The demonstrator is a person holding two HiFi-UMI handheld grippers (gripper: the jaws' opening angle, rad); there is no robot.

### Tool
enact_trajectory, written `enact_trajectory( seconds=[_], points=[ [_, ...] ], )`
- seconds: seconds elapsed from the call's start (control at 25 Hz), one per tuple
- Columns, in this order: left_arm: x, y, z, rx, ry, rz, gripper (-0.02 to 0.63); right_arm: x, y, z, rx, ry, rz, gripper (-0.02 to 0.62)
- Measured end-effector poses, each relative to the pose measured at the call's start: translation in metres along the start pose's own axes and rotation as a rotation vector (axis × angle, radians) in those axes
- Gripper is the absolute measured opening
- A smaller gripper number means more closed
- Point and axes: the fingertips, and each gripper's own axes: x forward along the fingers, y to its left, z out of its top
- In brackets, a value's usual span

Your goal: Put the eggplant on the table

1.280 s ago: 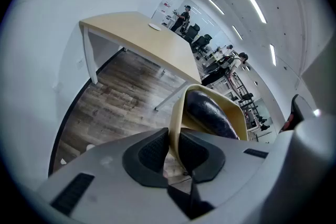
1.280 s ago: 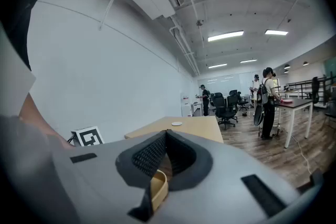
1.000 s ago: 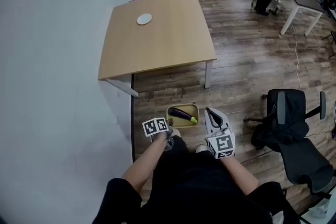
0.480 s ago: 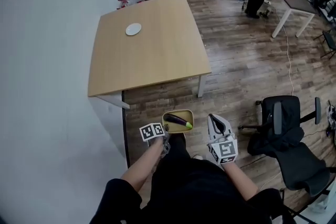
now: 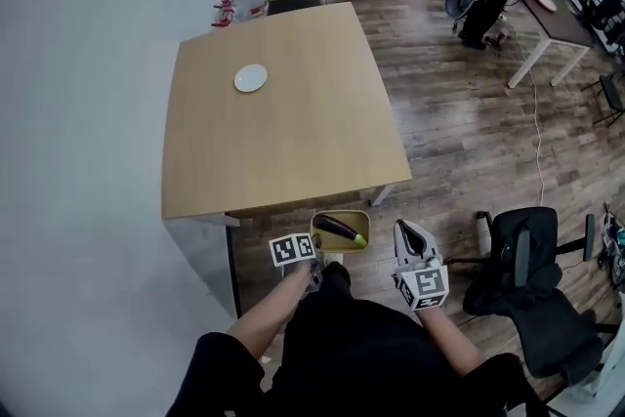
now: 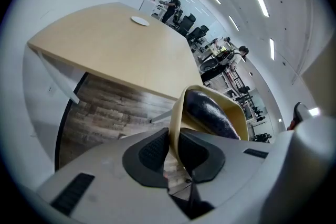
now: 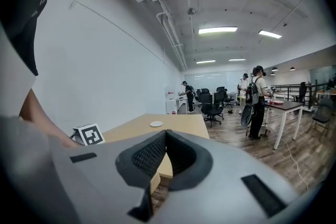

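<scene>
Gripping rim of yellow bowl [image 5: 341, 214] with left gripper [image 6: 175, 140] jaws, eggplant [image 5: 338, 229] inside; right gripper [image 7: 166, 137] jaws closed together.

One eggplant [image 5: 339, 229], one basin [image 5: 340, 213] (yellow), one plate [image 5: 250, 77], one table [image 5: 293, 137]

White plate [image 5: 250, 77], black chair [image 5: 539, 310], perhaps jugs [image 5: 237, 3]

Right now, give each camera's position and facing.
Head view: on the head, steeply down at the table; forearms, lap show.
Left gripper view: on the left gripper, along jaws shut on the yellow tray with eggplant; no body.
Right gripper view: on the right gripper, toward the table; forearm at left.
All share the white plate.
</scene>
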Motion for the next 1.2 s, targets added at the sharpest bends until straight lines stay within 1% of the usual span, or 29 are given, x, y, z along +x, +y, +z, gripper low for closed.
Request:
enact_trajectory(
  seconds=[0.08, 0.24, 0.32, 0.44, 0.6, 0.72, 0.88, 1.0, 1.2],
  points=[
    [0.005, 0.002, 0.026, 0.017, 0.006, -0.007, 0.041, 0.024, -0.001, 0.01, -0.001, -0.006, -0.007, 0.06],
    [0.013, 0.006, 0.079, 0.012, 0.007, -0.03, 0.041, 0.075, 0.002, 0.031, -0.005, -0.021, -0.013, 0.06],
    [0.016, 0.008, 0.103, 0.036, -0.002, -0.029, 0.04, 0.095, 0.005, 0.039, -0.003, -0.026, -0.016, 0.06],
    [0.017, 0.013, 0.128, 0.069, -0.007, -0.028, 0.041, 0.116, 0.009, 0.039, 0.004, -0.012, -0.036, 0.06],
    [0.022, 0.016, 0.154, 0.048, -0.006, -0.039, 0.041, 0.132, 0.009, 0.04, -0.007, 0.007, -0.039, 0.06],
    [0.031, 0.018, 0.168, 0.04, -0.002, -0.039, 0.04, 0.144, 0.005, 0.045, -0.011, -0.002, -0.033, 0.06],
    [0.048, 0.019, 0.184, 0.049, 0.003, -0.034, 0.04, 0.164, 0.0, 0.046, -0.005, -0.012, -0.024, 0.06],
    [0.058, 0.017, 0.199, 0.03, -0.001, -0.031, 0.04, 0.184, -0.007, 0.046, 0.005, -0.012, -0.015, 0.06],
    [0.08, 0.011, 0.245, 0.026, -0.006, -0.013, 0.041, 0.228, -0.029, 0.052, 0.023, -0.005, 0.006, 0.06]
  ],
)
